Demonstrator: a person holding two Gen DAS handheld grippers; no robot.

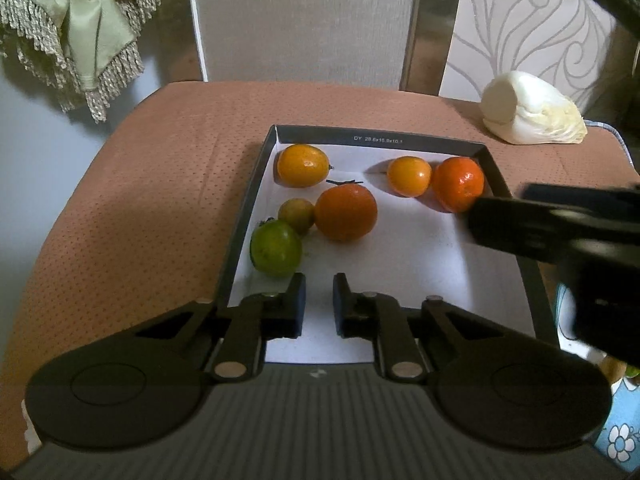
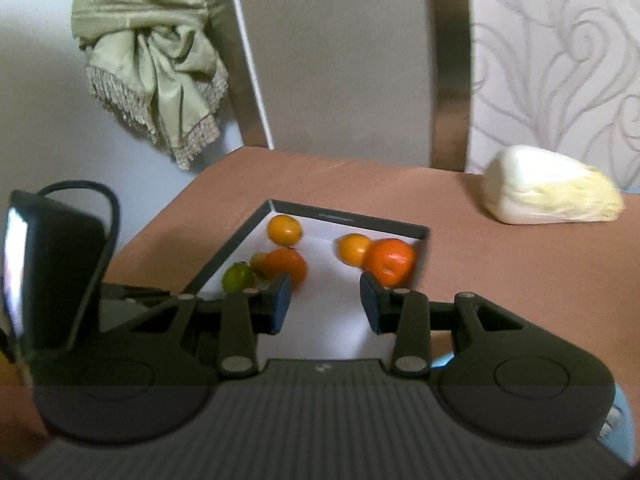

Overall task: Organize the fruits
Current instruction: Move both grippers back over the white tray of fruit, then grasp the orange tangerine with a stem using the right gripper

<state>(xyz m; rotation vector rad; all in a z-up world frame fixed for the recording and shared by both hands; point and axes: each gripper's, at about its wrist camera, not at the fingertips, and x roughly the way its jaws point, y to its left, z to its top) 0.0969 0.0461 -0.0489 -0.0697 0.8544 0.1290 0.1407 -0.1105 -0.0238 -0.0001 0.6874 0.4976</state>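
Box sits on the desk, chair back behind it at 12 o'clock. Six fruits in the box: one at the 11 o'clock corner, two touching at the 1 o'clock corner, a big one mid-box, a small one touching it at 9 o'clock, another at 7 o'clock beside the left wall. Cabbage on the desk, 2 o'clock of the box, well apart. Cloth hangs far at 10 o'clock.
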